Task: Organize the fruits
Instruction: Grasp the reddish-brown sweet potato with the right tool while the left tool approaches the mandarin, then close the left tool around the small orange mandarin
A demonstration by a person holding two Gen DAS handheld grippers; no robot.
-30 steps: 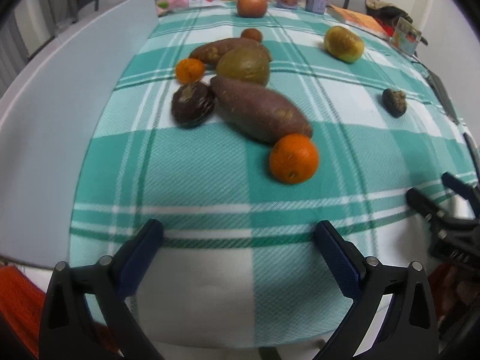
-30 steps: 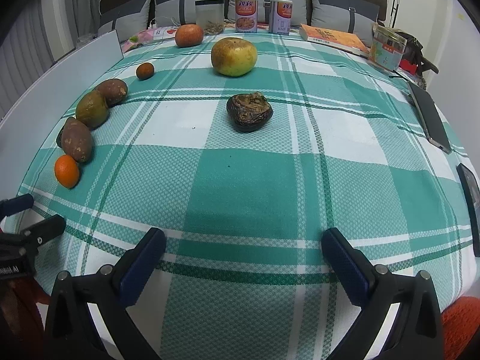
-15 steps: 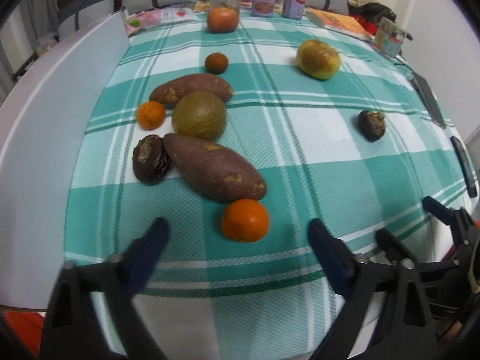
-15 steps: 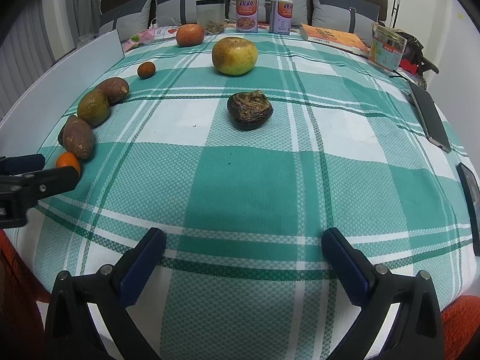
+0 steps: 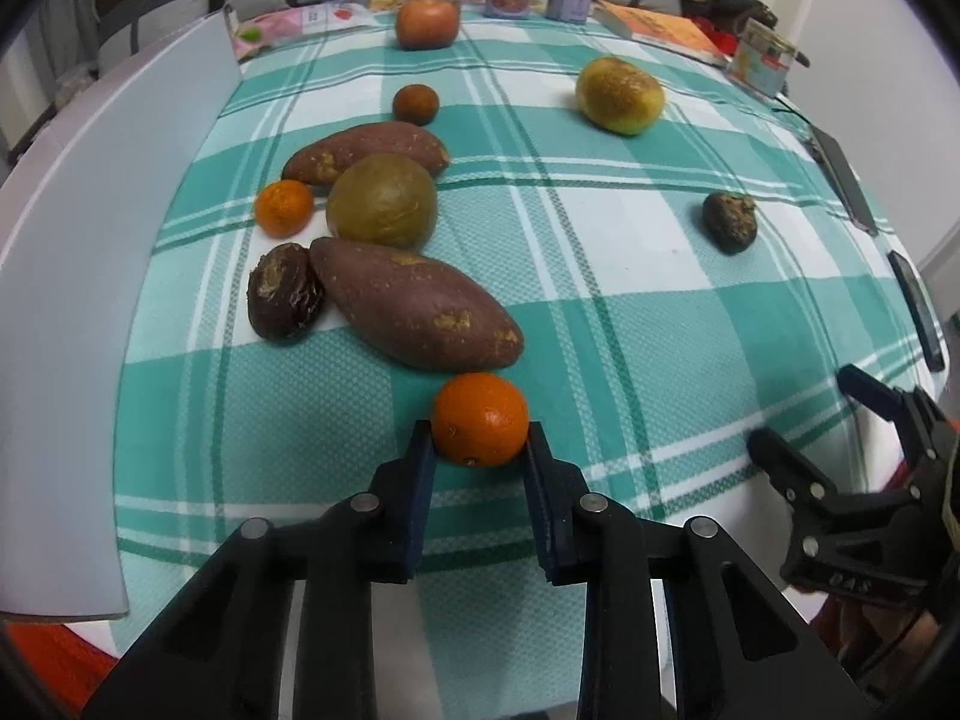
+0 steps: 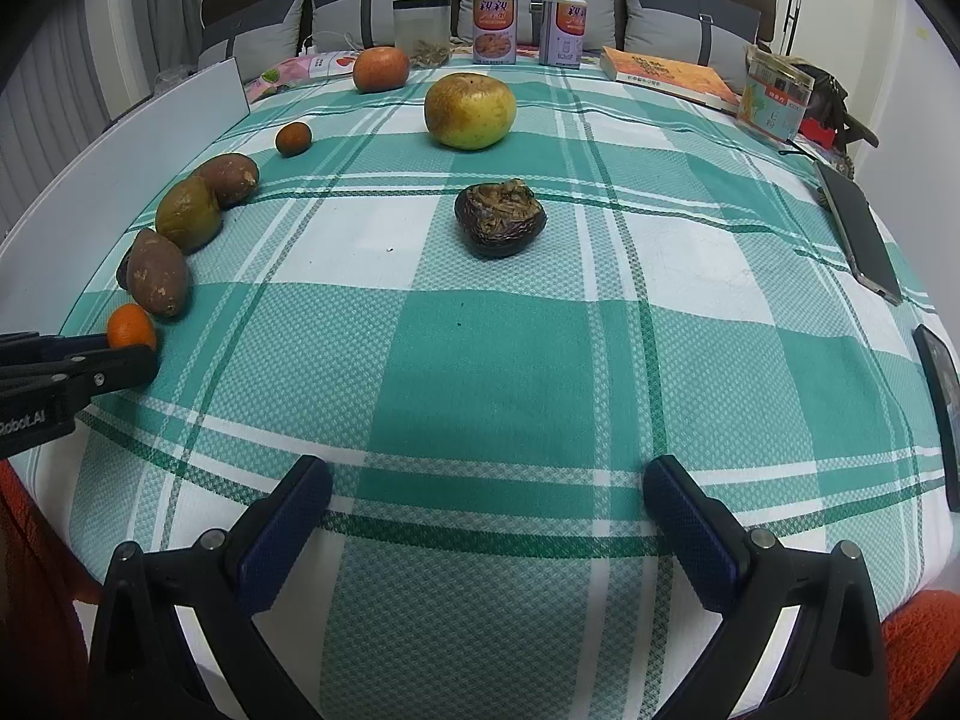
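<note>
A bright orange (image 5: 480, 414) lies on the green plaid tablecloth (image 5: 630, 312), just in front of a large sweet potato (image 5: 414, 306). My left gripper (image 5: 480, 429) has its jaws closing on this orange, both blue pads touching its sides. Behind it sit a dark wrinkled fruit (image 5: 282, 300), a greenish round fruit (image 5: 381, 201), a small tangerine (image 5: 283, 208) and a second sweet potato (image 5: 366, 150). My right gripper (image 6: 487, 471) stands open over the near cloth with nothing between its fingers. A shrivelled dark fruit (image 6: 499, 219) and a yellow-green apple (image 6: 471, 111) lie ahead of it.
A white board (image 5: 90, 240) runs along the left edge. At the back stand two cans (image 6: 495, 30), a jar (image 6: 420, 30), a book (image 6: 666, 72) and a red-orange fruit (image 6: 379, 68). Two phones (image 6: 858, 228) lie at the right edge.
My left gripper came forward to the nearest orange and drew its wide-open jaws in around it. The right gripper has stayed where it was, still open.
</note>
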